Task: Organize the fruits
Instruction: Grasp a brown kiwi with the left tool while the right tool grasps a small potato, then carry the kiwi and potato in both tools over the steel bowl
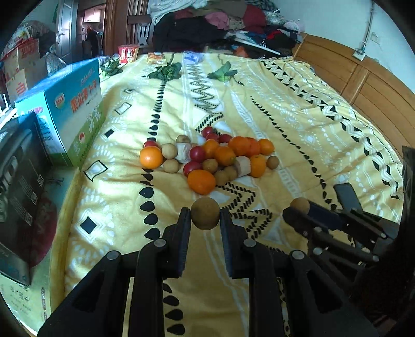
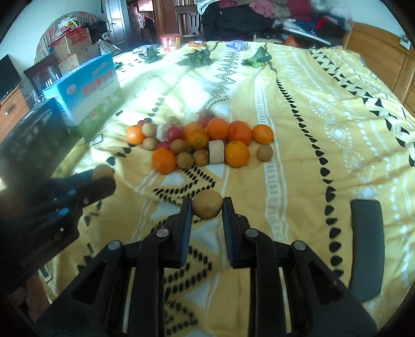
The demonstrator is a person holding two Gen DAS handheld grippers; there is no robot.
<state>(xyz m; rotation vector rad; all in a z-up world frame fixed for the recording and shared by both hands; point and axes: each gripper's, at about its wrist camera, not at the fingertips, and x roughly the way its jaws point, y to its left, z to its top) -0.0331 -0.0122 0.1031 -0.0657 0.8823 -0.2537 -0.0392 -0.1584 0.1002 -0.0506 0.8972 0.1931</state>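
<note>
Left gripper (image 1: 205,213) clamped brown fruit (image 1: 205,214); right gripper (image 2: 207,207) clamped second brown fruit (image 2: 207,208). Both held above blanket (image 1: 298,124). Mixed fruit pile (image 1: 207,158) remained unsorted; task judged early.

- The phone (image 2: 367,256) at right is smeared by blur.
- Box lettering (image 1: 80,99) at upper left is unreadable.
- The clothes pile (image 1: 223,18) is cropped at the top.

Yellow zigzag blanket (image 1: 285,109), seemingly brown longans (image 1: 205,213).
</note>
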